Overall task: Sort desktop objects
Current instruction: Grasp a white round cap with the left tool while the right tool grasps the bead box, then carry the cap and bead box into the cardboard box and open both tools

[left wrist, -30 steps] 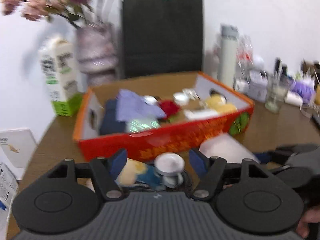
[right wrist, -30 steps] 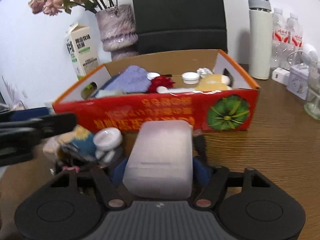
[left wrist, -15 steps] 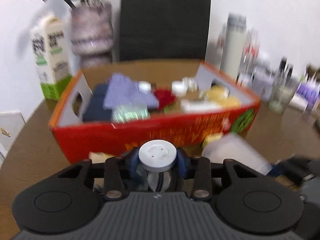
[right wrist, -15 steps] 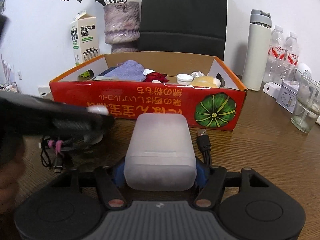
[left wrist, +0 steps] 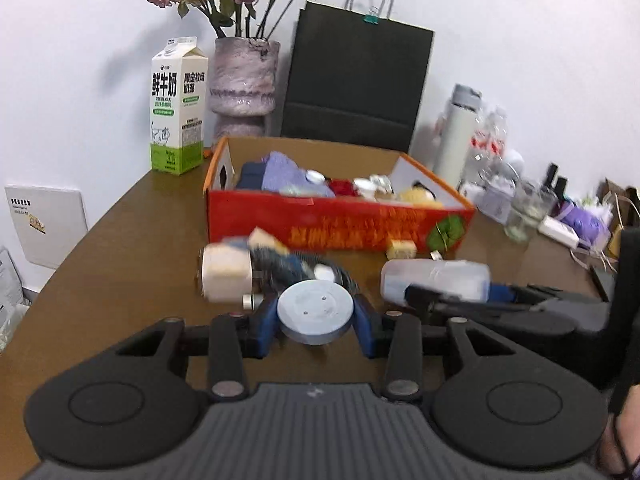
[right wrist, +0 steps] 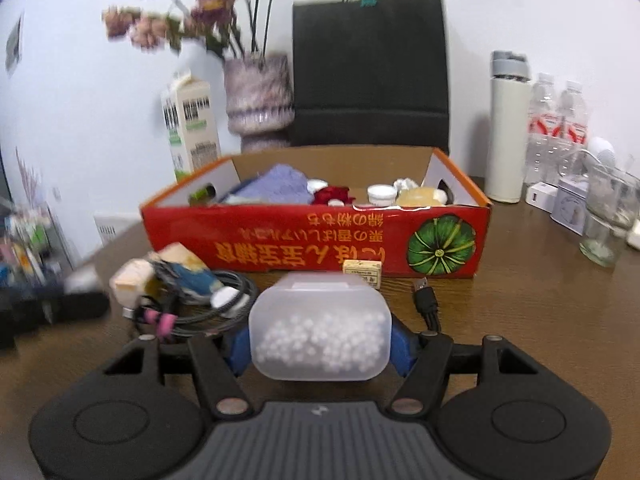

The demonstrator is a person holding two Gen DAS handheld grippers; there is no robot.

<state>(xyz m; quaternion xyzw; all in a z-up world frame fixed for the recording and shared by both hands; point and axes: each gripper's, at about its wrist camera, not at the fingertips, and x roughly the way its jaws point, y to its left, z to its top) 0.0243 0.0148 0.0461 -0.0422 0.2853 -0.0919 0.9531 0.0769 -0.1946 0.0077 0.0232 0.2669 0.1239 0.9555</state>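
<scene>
My left gripper (left wrist: 316,314) is shut on a round white-lidded jar (left wrist: 316,308) and holds it above the table, in front of the red cardboard box (left wrist: 336,228). My right gripper (right wrist: 320,344) is shut on a frosted plastic box of small white beads (right wrist: 320,326), also lifted; this box shows at the right in the left wrist view (left wrist: 436,280). The red box (right wrist: 316,240) holds cloths, small jars and other items. A pile with a white charger (left wrist: 226,276), cables (right wrist: 192,312) and a small doll (right wrist: 180,268) lies on the table in front of the box.
A small yellow carton (right wrist: 362,272) and a black USB plug (right wrist: 424,296) lie by the box's front. A milk carton (left wrist: 178,108), vase (left wrist: 244,84), black paper bag (left wrist: 356,76), thermos (right wrist: 508,128), water bottles and a glass (right wrist: 604,224) stand around the wooden table.
My left gripper closed on the white-lidded jar and lifted it back from the pile. My right gripper kept its hold on the bead box and rose, tilting it.
</scene>
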